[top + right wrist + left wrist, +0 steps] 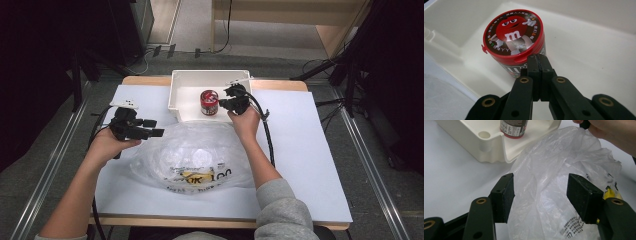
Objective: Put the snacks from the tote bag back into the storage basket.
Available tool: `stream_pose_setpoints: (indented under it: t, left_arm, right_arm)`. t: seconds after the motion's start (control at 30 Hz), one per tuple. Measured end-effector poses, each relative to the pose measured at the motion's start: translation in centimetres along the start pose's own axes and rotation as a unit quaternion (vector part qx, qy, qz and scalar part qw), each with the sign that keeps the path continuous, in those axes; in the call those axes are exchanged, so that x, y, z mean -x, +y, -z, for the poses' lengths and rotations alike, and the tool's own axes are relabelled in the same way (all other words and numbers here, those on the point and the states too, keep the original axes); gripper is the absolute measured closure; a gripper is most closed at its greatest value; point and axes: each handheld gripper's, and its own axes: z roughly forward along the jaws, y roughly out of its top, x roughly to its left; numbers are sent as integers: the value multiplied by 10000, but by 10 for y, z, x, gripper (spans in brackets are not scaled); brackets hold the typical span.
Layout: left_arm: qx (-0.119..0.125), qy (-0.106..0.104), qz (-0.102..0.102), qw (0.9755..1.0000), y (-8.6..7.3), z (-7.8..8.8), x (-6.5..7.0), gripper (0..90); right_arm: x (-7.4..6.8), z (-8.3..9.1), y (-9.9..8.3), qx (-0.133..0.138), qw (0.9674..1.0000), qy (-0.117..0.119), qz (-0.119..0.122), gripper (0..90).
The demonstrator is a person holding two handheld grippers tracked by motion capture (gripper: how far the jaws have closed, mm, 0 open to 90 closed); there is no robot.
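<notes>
White table [310, 150], candy tub [515, 41] upright in the tray [180, 82]: rigid, smooth, best gripped across its sides; right gripper [539, 62] closed and empty beside it, left gripper [540, 192] open around the limp bag [564, 165]

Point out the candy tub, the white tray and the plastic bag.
candy tub [514, 33]: right gripper view, on its red lid.
white tray [210, 76]: high view, on its far rim.
plastic bag [554, 165]: left gripper view, on its crumpled upper part.

Red-lidded candy tub [208, 102] upright in white bin [186, 79]
</notes>
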Motion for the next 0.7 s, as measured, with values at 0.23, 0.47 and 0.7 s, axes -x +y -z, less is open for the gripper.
stream_pose_setpoints:
  t: [0.23,0.47,0.7]
  left_arm:
    - [15,-6,24,10000,0,0,-1,400]
    - [9,-15,17,10000,0,0,0,400]
    - [19,-8,26,10000,0,0,-1,400]
  right_arm:
    - [-4,0,0,-67,9999,48,60,900]
    - [-14,-3,0,-103,9996,126,227,900]
    - [-20,-6,0,-128,9993,209,295,900]
